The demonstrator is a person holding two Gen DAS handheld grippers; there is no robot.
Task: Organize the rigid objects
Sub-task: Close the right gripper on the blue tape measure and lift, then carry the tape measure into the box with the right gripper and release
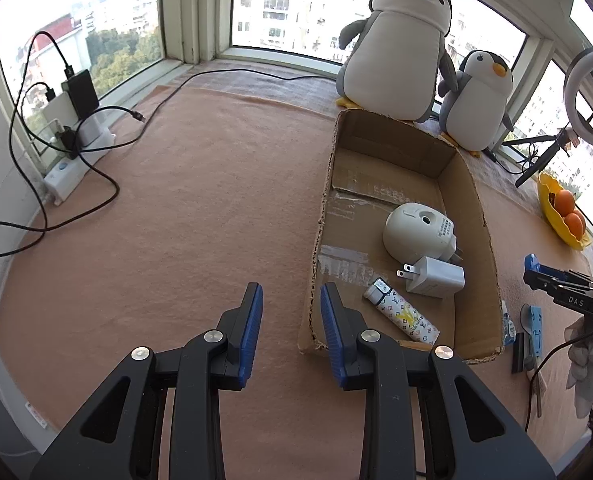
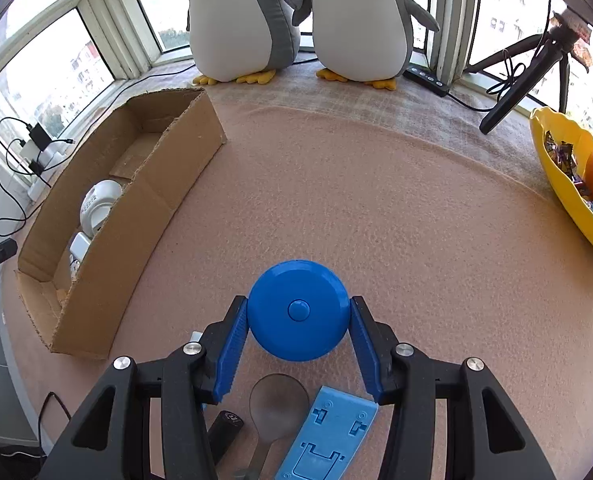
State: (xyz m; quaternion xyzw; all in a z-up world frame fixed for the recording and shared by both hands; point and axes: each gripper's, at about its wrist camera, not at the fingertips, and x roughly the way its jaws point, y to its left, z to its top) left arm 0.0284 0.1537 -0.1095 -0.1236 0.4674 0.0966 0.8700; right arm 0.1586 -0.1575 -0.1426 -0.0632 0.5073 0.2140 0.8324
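My right gripper (image 2: 298,312) is shut on a round blue disc with a centre button (image 2: 298,310), held above the pinkish mat. Below it lie a blue plastic stand (image 2: 328,436), a clear spoon-shaped piece (image 2: 278,404) and a small black cylinder (image 2: 226,426). The cardboard box (image 1: 476,200) holds a white domed plug-in device (image 1: 414,232), a white charger (image 1: 436,276) and a patterned lighter (image 1: 402,314). My left gripper (image 1: 292,300) hovers open and empty by the box's near left corner. In the right wrist view the box (image 2: 136,216) lies to the left.
Two plush penguins (image 1: 400,44) stand at the window behind the box. A yellow bowl of oranges (image 2: 572,184) sits at the right, with a small tripod (image 2: 524,76) beside it. A power strip with black cables (image 1: 68,128) lies at the left.
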